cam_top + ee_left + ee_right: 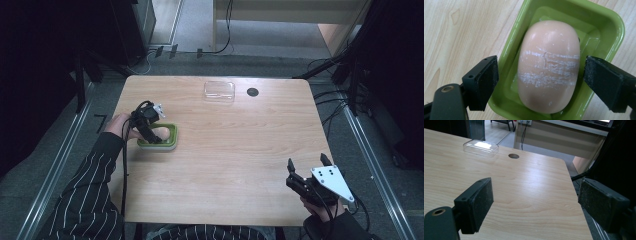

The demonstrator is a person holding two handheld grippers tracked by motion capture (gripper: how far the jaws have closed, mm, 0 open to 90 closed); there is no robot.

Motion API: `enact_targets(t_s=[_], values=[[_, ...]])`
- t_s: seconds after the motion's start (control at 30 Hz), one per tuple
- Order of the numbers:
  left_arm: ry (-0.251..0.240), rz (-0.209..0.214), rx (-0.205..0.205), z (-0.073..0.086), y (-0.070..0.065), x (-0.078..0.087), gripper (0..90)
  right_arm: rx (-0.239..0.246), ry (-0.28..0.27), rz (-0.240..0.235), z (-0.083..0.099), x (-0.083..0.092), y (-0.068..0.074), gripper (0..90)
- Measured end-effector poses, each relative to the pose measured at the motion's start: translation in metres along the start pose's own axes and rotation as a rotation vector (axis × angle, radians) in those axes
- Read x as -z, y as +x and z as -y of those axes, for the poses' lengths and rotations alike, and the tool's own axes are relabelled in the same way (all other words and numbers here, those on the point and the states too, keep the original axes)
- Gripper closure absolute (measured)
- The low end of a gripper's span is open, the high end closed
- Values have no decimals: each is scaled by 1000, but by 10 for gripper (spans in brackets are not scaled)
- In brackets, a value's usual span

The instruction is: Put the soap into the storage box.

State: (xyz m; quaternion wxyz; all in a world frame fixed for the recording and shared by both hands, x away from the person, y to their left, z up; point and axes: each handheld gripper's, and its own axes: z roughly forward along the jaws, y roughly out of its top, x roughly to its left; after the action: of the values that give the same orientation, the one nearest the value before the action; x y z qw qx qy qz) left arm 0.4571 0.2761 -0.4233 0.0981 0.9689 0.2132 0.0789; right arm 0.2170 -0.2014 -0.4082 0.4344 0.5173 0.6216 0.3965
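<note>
My left claw (pixel 541 82) stands apart, pads clear of the soap (pixel 548 66) between them. The soap lies in the green dish (pixel 616 32) at the frame's left, long axis probably across my grip. My right claw (pixel 535 205), also apart, idles over the desk (pixel 240 145) lower right.

Overhead light is falling evenly on the table (pixel 240 145) in the high view, while the floor around it is sinking into near-black at both sides. The picture is looking soft and grainy. In the left gripper view the soap (pixel 548 65) is staying sharp, glare is streaking the wet dish (pixel 604 27) rim beside it, and the near pads are blurring. In the right gripper view sheen is washing the table's far half around the clear lid (pixel 481 147).
</note>
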Motion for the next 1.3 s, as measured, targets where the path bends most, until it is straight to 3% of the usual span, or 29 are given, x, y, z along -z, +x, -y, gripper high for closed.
enact_targets(t_s=[0.47, 0.63, 0.73, 0.9, 1.3], values=[[3, 22, -31, -7, -12, 11, 92, 0, 1, -2, 0, 0, 0, 136], [3, 15, -47, -8, -22, 17, 84, -5, -3, 3, 0, 1, -1, 136], [28, 7, -61, -9, -29, 18, 75, -4, -4, 1, 0, 1, 0, 136], [30, 17, -51, -7, -35, 19, 73, -1, -1, 0, -1, 1, 1, 136], [52, 6, -81, -16, -61, 24, 47, -3, -6, 3, 0, 1, 0, 136]])
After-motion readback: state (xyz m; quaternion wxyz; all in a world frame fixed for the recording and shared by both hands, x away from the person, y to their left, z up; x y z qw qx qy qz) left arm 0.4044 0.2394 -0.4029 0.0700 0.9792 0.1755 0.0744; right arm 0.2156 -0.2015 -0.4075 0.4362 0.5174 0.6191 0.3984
